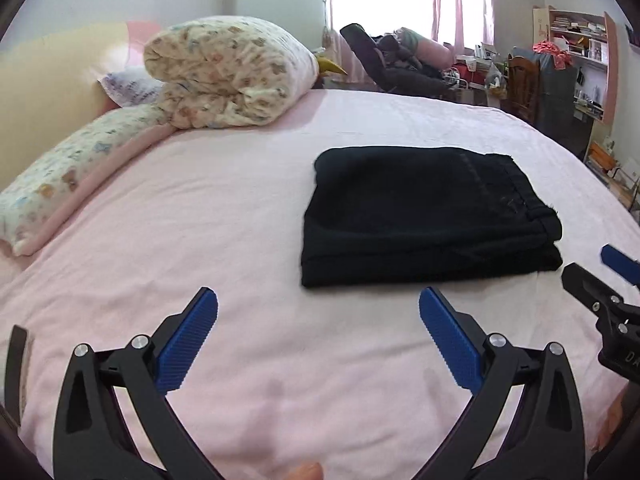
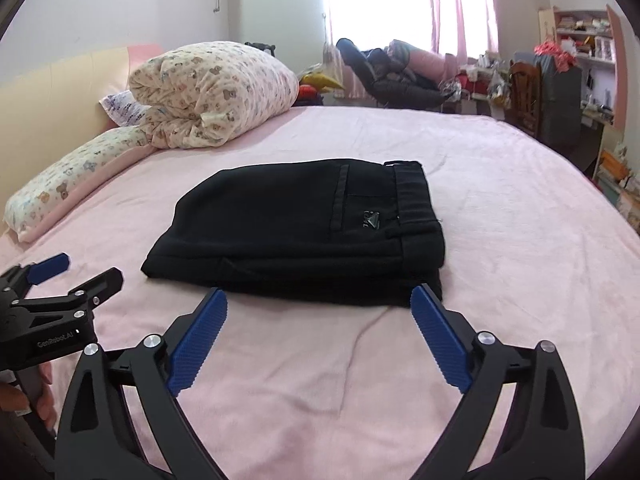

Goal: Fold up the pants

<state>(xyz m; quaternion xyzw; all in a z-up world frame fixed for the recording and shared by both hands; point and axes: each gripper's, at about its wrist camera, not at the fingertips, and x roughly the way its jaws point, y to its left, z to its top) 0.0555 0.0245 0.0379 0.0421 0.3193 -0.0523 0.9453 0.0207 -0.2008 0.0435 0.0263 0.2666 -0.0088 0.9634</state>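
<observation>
A rolled teddy-bear print quilt (image 2: pixel 212 96) sits at the far left of a bed covered in a pink sheet (image 2: pixel 500 220), near the headboard. In the right wrist view, the left gripper (image 2: pixel 70 270) enters at the left edge; white lettering on its black body reads "GenRobot.AI", and part of a hand (image 2: pixel 24 396) shows below it. Black pants (image 2: pixel 304 228) lie folded into a flat rectangle at the middle of the bed, long axis running left to right, waistband and belt loops at the right end, the fold at the left. A small dark logo patch near the waistband is too small to read. The left gripper stands with blue pads wide apart over bare sheet, touching nothing. The right gripper (image 2: pixel 318 320) has its jaws spread wide, empty, just before the pants' near edge. A cluttered bookshelf (image 2: pixel 584 52) stands far right.
</observation>
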